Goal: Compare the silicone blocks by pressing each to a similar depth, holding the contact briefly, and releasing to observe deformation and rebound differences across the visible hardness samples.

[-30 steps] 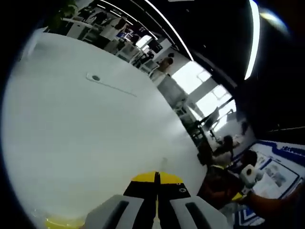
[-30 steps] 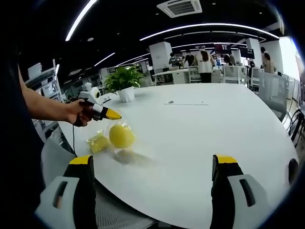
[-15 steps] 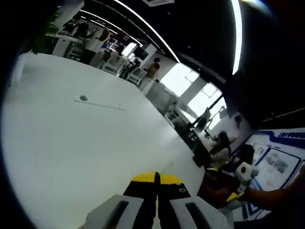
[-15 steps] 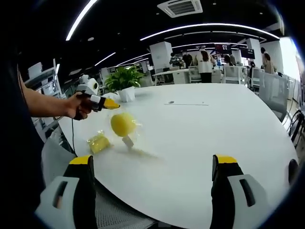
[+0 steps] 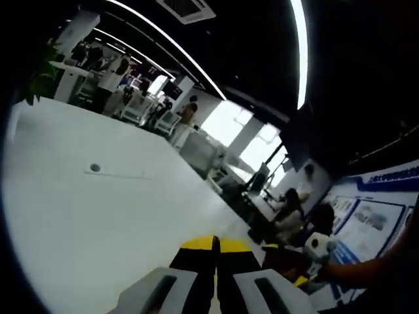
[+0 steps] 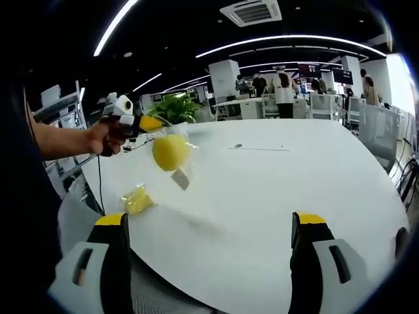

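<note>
In the right gripper view, a hand at the left holds my left gripper point(image 6: 150, 123) above the white table point(image 6: 275, 196). Its jaws are shut on the top of a clear bag, and a yellow silicone ball point(image 6: 170, 152) hangs in that bag, clear of the table. A smaller yellow block in clear wrap point(image 6: 136, 199) lies on the table below it. In the left gripper view, my left gripper's point(image 5: 215, 243) yellow tips are pressed together; the bag is hidden there. My right gripper point(image 6: 209, 221) stands wide open with nothing between its jaws, nearer the table's front edge.
A potted plant point(image 6: 177, 108) stands at the table's far left. A cable slot point(image 6: 258, 148) lies near the far middle of the table and appears as cable slot point(image 5: 95, 168). People and desks fill the room behind. A mesh chair back point(image 6: 157, 294) sits below the front edge.
My left gripper has risen and drawn the bagged yellow ball up off the table. The small yellow block stays put. The right gripper has held still and open.
</note>
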`<state>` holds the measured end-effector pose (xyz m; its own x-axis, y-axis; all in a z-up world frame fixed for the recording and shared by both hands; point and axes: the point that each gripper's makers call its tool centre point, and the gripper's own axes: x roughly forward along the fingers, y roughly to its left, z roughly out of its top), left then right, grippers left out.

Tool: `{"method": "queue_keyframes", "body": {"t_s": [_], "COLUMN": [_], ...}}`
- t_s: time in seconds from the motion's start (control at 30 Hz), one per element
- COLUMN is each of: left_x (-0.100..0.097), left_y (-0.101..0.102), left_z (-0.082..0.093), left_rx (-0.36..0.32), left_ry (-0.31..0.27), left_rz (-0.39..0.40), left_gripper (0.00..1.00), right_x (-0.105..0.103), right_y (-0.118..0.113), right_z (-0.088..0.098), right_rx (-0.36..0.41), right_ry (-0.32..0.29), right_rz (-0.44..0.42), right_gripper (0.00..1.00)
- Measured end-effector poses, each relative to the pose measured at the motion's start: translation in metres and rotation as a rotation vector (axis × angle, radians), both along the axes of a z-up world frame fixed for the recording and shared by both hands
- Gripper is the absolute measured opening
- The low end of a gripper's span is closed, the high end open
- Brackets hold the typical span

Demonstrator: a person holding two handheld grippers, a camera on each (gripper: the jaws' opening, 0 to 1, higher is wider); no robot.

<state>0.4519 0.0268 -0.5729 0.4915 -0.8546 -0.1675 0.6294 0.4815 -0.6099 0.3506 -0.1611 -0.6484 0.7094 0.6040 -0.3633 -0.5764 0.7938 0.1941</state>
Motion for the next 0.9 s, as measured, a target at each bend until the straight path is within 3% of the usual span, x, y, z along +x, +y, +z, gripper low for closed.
{"method": "queue_keyframes", "body": {"t_s": [0.33,0.6,0.9], "left_x": [-0.011,-0.024,-0.035], "left_y": [0.0,-0.004,-0.004], "left_z": [0.042,0.101,0.139], "left_rx": [-0.036,-0.108,-0.148], "left_ry": [-0.104,-0.207,-0.263], "left_rz": [-0.043,-0.075,-0.104], "left_gripper": [0.0,0.0,0.0], "right_x": [0.007,0.014,0.031], "right_y": [0.011,0.027,0.046], "right_z": [0.019,0.045,0.096], "right_rx": [0.012,0.023,0.078], "right_ry": [-0.039,-0.084,-0.173], "right_rz": [0.027,0.08,0.132], "right_gripper": [0.96,0.96,0.96]}}
